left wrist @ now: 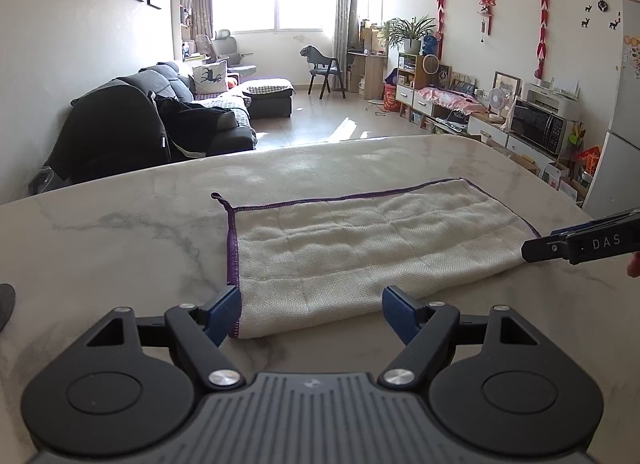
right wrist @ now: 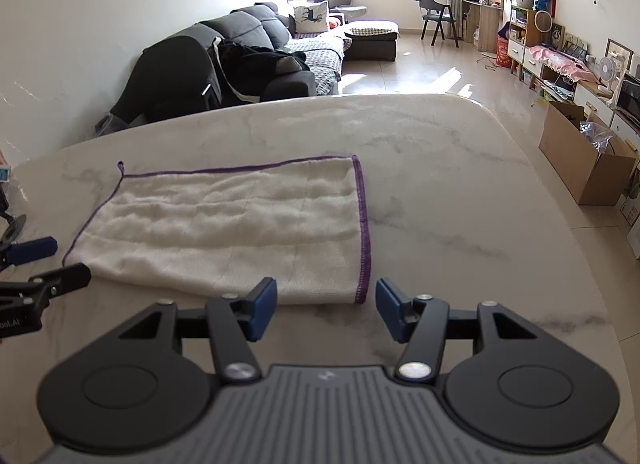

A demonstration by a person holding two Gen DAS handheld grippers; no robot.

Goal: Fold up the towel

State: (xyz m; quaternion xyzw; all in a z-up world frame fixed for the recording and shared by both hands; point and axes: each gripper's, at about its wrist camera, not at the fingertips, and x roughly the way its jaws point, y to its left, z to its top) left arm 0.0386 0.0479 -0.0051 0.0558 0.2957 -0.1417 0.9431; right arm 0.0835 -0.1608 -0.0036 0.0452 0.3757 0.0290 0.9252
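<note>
A white towel (left wrist: 372,248) with purple stitched edges lies flat on the marble table (left wrist: 120,232), folded in half with the fold along its near side. My left gripper (left wrist: 312,304) stands open over the towel's near left corner, and its blue pads press on nothing. In the right wrist view the same towel (right wrist: 228,232) is spread ahead, and my right gripper (right wrist: 326,298) stands open astride the near right corner, which lies loose between the pads. Each gripper shows in the other's view: the right gripper (left wrist: 548,240) at the towel's right end, the left gripper (right wrist: 56,262) at its left end.
The table's far curved edge (right wrist: 360,98) drops to a tiled floor. A cardboard box (right wrist: 580,160) stands on the floor to the right. A dark flat object (left wrist: 6,304) pokes in at the table's left. A sofa (left wrist: 180,116) sits beyond.
</note>
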